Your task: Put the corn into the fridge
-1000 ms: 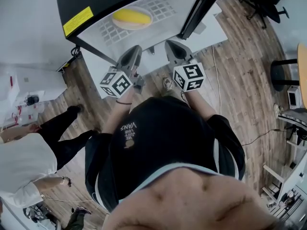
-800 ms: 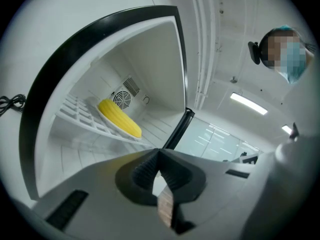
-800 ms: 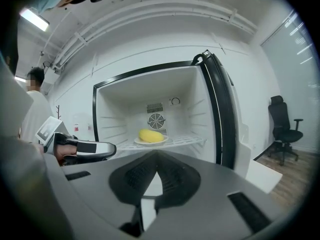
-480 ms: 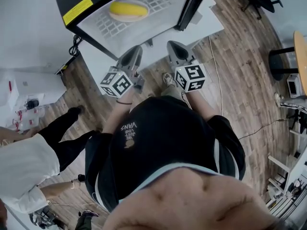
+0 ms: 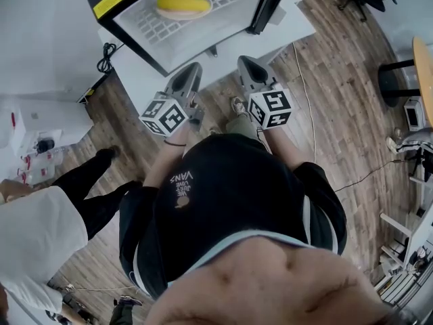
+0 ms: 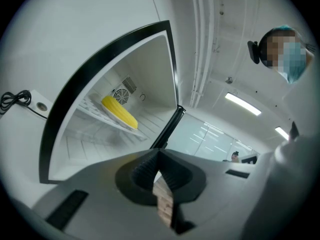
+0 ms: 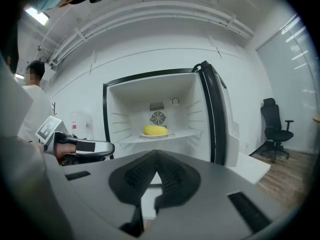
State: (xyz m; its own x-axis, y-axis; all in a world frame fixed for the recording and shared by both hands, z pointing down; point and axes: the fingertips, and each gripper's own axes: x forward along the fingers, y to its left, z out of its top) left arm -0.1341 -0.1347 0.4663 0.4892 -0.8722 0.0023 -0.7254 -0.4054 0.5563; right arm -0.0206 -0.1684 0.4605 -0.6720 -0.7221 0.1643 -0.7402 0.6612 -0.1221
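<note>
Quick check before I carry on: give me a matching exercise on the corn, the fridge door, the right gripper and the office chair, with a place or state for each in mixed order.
Things
1. corn
2. fridge door
3. right gripper
4. office chair

Places or states
A. jaws together, nothing held
B. stands on the wood floor, off to the right
C. lies on the plate on the shelf
D. swung open

Pairs: 1-C, 2-D, 3-A, 4-B
</note>
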